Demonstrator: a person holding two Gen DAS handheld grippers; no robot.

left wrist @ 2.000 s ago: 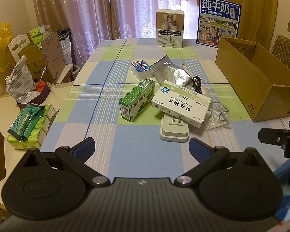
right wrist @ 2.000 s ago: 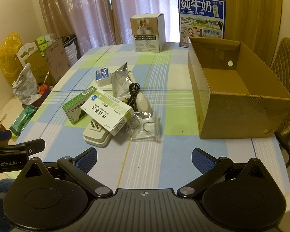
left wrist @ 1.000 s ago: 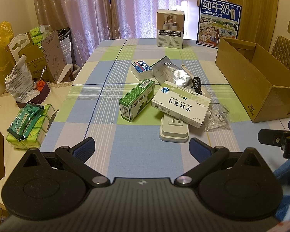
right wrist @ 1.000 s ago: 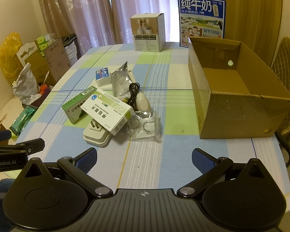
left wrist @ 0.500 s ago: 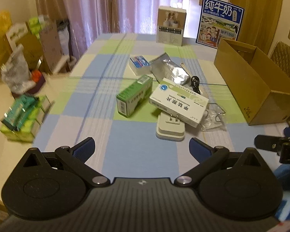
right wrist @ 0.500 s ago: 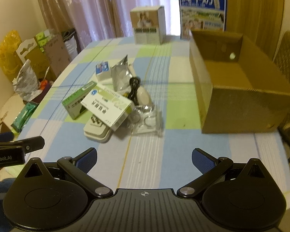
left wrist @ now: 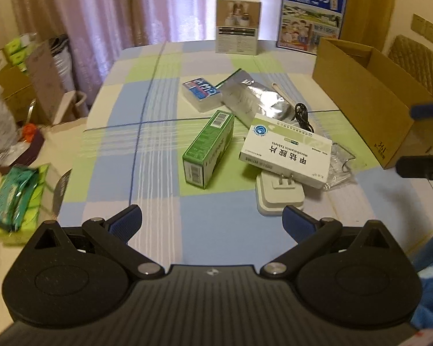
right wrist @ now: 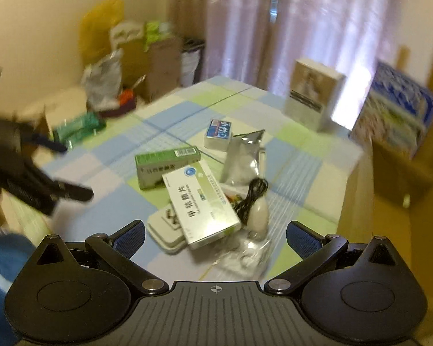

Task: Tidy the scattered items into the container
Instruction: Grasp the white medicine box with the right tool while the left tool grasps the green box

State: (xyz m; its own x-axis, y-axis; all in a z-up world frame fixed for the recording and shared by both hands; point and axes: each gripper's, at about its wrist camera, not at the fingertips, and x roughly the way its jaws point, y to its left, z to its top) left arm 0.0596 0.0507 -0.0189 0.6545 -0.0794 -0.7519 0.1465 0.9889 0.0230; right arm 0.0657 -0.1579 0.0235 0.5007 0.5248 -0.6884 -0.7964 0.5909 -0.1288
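A pile of items lies mid-table: a white tablet box (left wrist: 285, 150) resting on a white plug adapter (left wrist: 280, 194), a green carton (left wrist: 209, 149), a blue-and-white packet (left wrist: 200, 90), a silver foil pouch (left wrist: 254, 98), a black cable (left wrist: 303, 115) and a clear plastic bag (left wrist: 339, 164). The open cardboard box (left wrist: 372, 98) stands at the right. My left gripper (left wrist: 212, 222) is open and empty, short of the pile. My right gripper (right wrist: 215, 236) is open and empty, just above the tablet box (right wrist: 200, 203) and the plastic bag (right wrist: 245, 255), with the cardboard box (right wrist: 389, 178) to its right.
A white product box (left wrist: 237, 24) and a blue milk carton (left wrist: 310, 16) stand at the table's far edge. Tissue packs (left wrist: 17, 196), bags and cartons crowd the floor left of the table. A chair (left wrist: 418, 60) is behind the cardboard box.
Both grippers have moved forward toward the pile. The right gripper has swung left and come close over the tablet box and plastic bag; its view is blurred by motion.
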